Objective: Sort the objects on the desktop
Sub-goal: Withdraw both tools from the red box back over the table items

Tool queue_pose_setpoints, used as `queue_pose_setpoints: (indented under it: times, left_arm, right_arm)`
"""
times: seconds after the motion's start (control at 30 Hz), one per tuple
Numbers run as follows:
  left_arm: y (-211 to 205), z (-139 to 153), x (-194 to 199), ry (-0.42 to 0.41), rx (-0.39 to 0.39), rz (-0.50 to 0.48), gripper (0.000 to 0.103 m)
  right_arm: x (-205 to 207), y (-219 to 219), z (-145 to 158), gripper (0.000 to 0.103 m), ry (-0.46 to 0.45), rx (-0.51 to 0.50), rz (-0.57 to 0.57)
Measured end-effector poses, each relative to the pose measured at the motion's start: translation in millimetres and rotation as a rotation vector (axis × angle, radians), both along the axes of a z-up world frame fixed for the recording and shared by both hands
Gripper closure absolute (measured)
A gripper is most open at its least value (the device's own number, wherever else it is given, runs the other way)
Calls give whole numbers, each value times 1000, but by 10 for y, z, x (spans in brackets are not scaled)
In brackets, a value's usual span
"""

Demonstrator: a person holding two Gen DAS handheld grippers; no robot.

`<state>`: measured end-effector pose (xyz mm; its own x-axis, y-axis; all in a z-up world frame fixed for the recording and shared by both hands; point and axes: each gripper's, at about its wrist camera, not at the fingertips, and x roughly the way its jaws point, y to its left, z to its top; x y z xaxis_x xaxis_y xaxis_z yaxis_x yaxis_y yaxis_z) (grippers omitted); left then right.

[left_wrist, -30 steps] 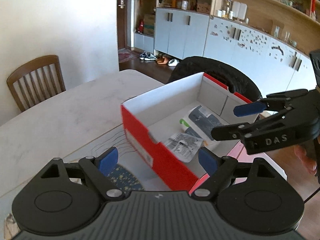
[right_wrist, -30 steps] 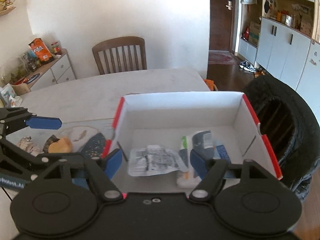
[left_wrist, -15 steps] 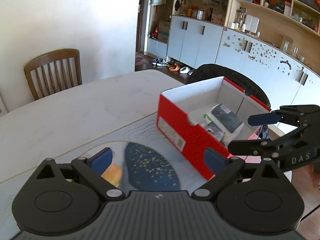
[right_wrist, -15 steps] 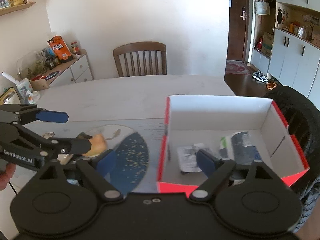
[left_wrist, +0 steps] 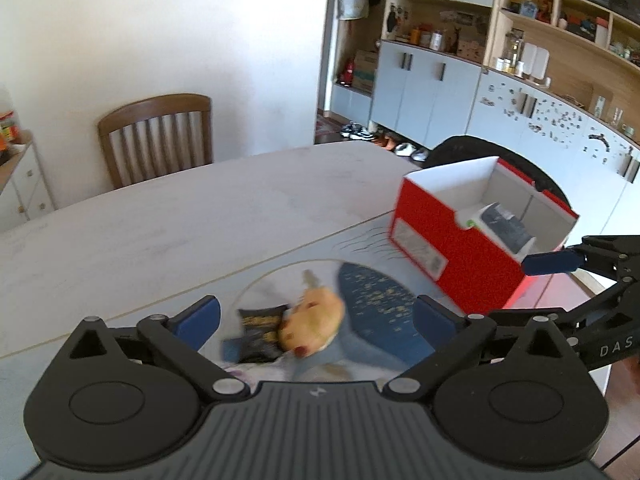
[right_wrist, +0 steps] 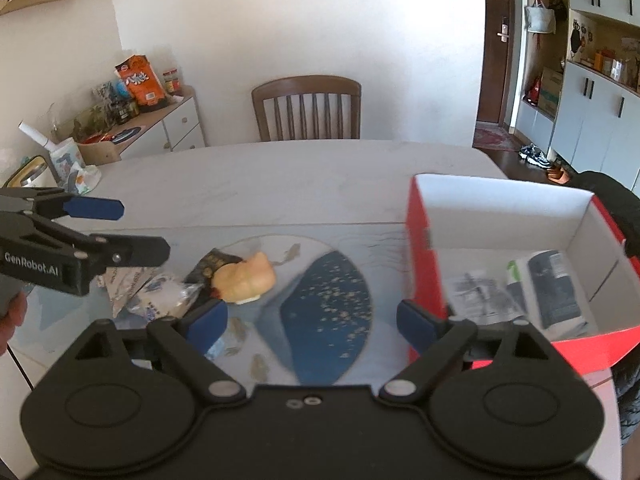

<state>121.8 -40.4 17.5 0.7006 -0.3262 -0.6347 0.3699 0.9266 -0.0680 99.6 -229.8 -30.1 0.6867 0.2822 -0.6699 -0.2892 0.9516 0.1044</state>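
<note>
A red box with white inside (left_wrist: 452, 248) (right_wrist: 424, 248) stands on the table at the right and holds a crumpled packet (right_wrist: 476, 296) and a dark-labelled pack (right_wrist: 554, 284) (left_wrist: 506, 224). On the printed mat (right_wrist: 328, 300) lie a yellow soft toy (left_wrist: 314, 320) (right_wrist: 246, 276), a black sachet (left_wrist: 258, 328) (right_wrist: 212, 264) and clear wrapped packets (right_wrist: 160, 296). My left gripper (left_wrist: 316, 320) is open and empty, above the toy; it also shows in the right wrist view (right_wrist: 120, 228). My right gripper (right_wrist: 312, 320) is open and empty, over the mat; it also shows in the left wrist view (left_wrist: 520, 288).
A wooden chair (right_wrist: 306, 108) stands at the table's far side. A sideboard (right_wrist: 160, 128) with snacks is at the back left. A black seat (left_wrist: 492, 152) sits behind the box. The marble table top (left_wrist: 160, 220) stretches behind the mat.
Both grippers have swung left, away from the box and toward the loose things on the mat. The toy and sachets have come into the left wrist view. Both stay open.
</note>
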Motion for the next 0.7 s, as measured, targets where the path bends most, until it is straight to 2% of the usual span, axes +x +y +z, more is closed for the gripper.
queue_pose_setpoints:
  times: [0.4,0.7]
  left_arm:
    - [635,-284,-88,37,31,71,0]
    - [968,-626,-49,52,91,112,0]
  right_arm:
    - [-29,583,-222,12,39,-17,24]
    - [-12,867,-446,12,58,-55,4]
